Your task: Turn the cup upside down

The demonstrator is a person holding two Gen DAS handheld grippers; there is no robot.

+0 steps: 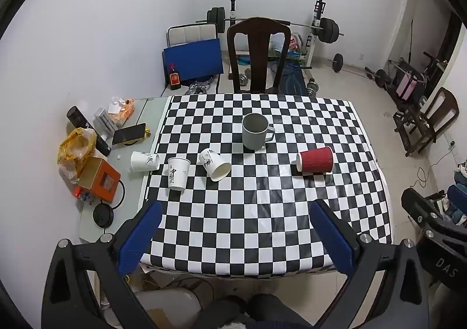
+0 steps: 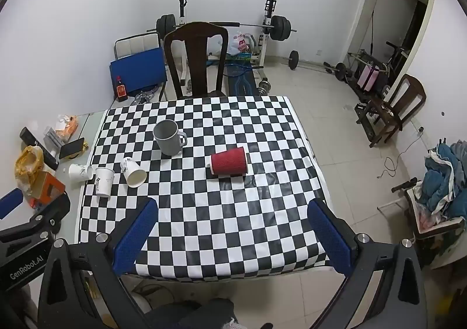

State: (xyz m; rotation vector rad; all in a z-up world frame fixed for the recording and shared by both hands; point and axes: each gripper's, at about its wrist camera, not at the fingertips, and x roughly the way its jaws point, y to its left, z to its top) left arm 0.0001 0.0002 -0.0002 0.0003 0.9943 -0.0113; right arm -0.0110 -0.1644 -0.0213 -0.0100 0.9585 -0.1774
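A grey mug (image 1: 256, 131) (image 2: 168, 137) stands upright, mouth up, on the checkered table (image 1: 262, 212) (image 2: 219, 218). A red ribbed paper cup (image 1: 315, 160) (image 2: 229, 165) lies on its side right of it. One white paper cup (image 1: 177, 173) (image 2: 103, 182) stands upright, another (image 1: 214, 164) (image 2: 133, 172) lies tipped, a third (image 1: 145, 161) (image 2: 79, 172) lies on its side off the cloth. My left gripper (image 1: 233, 209) is open and empty, above the table's near edge. My right gripper (image 2: 232, 206) is open and empty too.
A dark wooden chair (image 1: 258, 54) (image 2: 196, 58) stands behind the table. Clutter sits on the left side: a phone (image 1: 128, 133), an orange box (image 1: 100, 180), a yellow bag (image 1: 74, 146), a dark bottle (image 1: 174, 77). Weights and a barbell rack (image 1: 316, 28) line the back wall.
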